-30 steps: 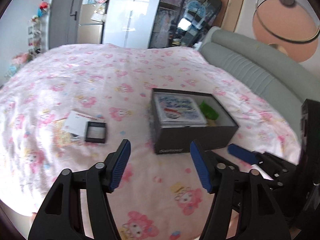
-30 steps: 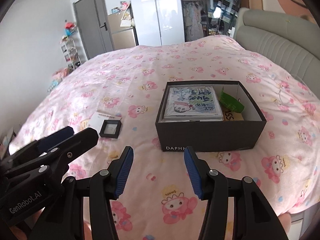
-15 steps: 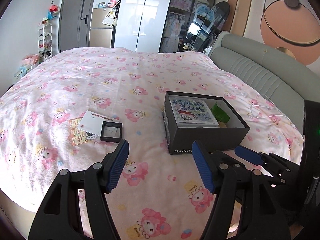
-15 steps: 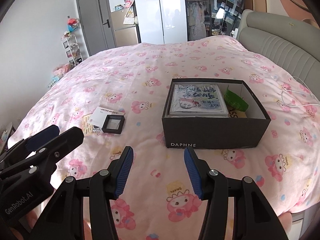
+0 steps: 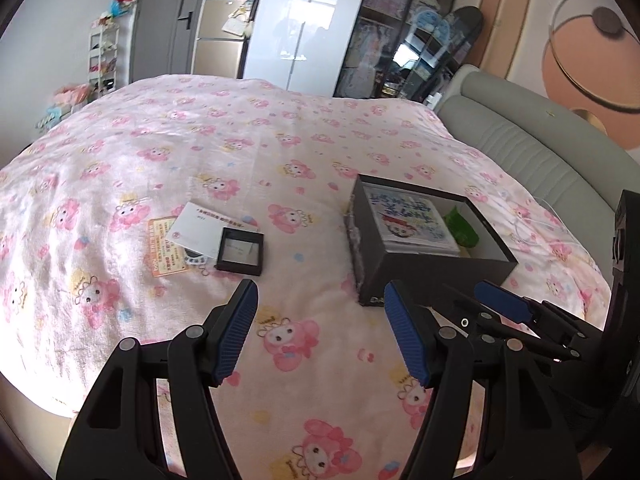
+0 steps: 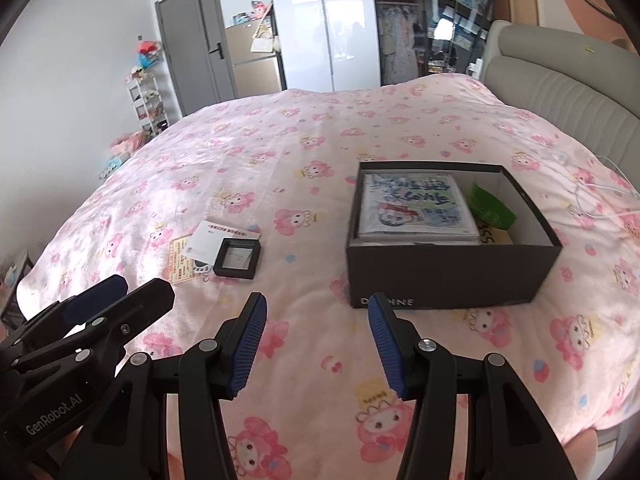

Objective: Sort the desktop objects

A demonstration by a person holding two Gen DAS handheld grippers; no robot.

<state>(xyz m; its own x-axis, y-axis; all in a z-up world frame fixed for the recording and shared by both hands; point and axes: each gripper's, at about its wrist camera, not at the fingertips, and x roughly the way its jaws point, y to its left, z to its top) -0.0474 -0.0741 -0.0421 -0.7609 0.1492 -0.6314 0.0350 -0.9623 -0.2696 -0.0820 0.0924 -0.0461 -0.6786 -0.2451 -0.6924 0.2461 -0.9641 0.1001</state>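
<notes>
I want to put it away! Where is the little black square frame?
In both wrist views the little black square frame lies on the pink blanket, left of the black box, overlapping a white card.

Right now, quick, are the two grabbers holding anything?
Left gripper: open, holding nothing, above the pink blanket.
Right gripper: open, holding nothing, near the black box.

You have a bed covered by a pink blanket printed with cartoon characters, and a grey padded headboard on its right. Behind the bed you see a grey door, a glossy white wardrobe and a dark glass-fronted cabinet. A white rack of toys stands by the left wall. A thin white cable lies near the headboard.
</notes>
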